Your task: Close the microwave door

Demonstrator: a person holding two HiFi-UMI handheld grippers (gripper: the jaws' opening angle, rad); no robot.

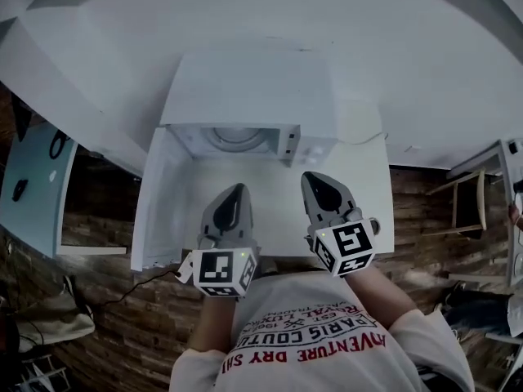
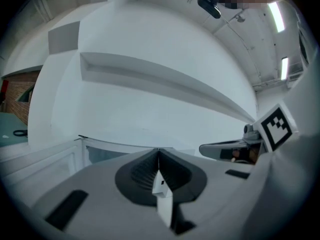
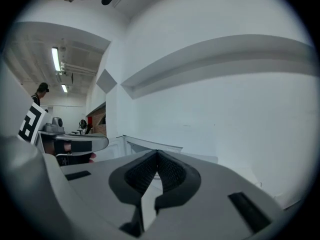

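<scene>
Held left gripper (image 1: 236,189) and right gripper (image 1: 315,180) side by side above the bench's (image 1: 368,194) near edge, fingers of each pressed together, pinching nothing. Found the microwave door (image 1: 159,198) standing wide open just left of the left gripper. Saw the microwave (image 1: 249,88) beyond, at the bench's far edge.

We're in a lab-like workroom: bare white walls (image 3: 225,109), ceiling strip lights (image 3: 55,58), brick-patterned floor (image 1: 421,198), boxy white microwave (image 1: 249,88) alone on a plain white table (image 1: 368,178).
</scene>
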